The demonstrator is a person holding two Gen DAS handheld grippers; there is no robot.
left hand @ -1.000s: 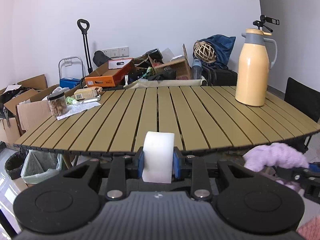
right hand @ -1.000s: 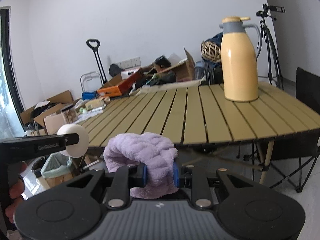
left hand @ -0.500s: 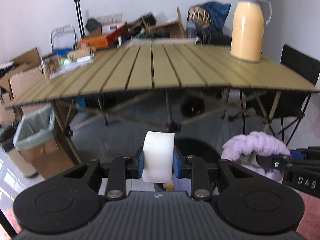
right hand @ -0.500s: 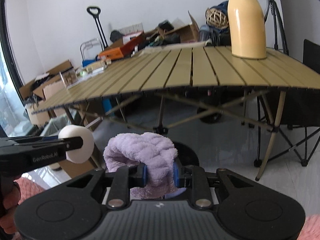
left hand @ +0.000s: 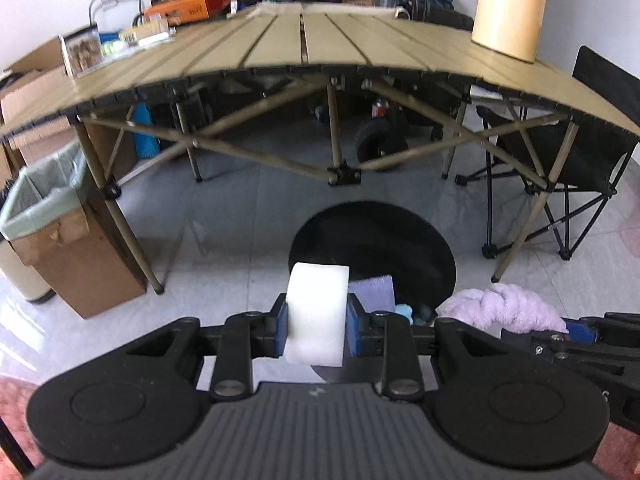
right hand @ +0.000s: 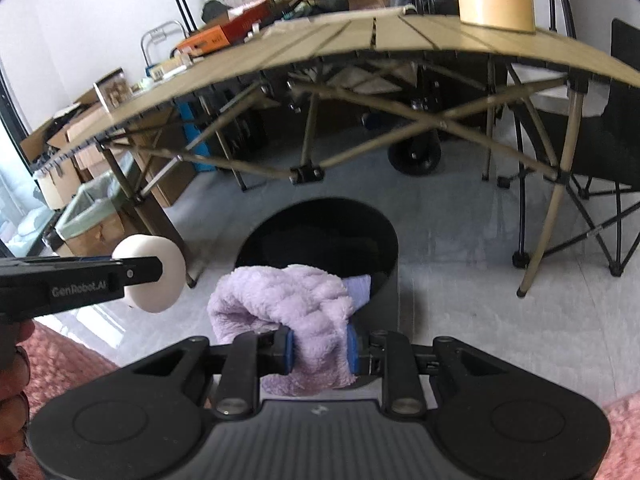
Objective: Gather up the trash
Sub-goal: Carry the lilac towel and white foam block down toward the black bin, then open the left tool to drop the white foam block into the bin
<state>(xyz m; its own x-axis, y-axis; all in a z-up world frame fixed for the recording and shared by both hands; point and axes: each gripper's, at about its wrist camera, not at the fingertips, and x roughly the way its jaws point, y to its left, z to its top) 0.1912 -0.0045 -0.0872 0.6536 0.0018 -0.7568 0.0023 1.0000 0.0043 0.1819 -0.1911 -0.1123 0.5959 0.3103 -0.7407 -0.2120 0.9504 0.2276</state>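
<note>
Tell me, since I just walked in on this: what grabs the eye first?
The left gripper clamps a white foam disc and the right gripper a fluffy purple cloth, both above a round black bin on the floor before the folding table.

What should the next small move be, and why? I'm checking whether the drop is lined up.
Probably ease both grippers a little forward over the black bin, then open. The left gripper is shut on the white puck and the right gripper on the purple cloth, both at the bin's near rim, so a release now might catch the edge.
</note>
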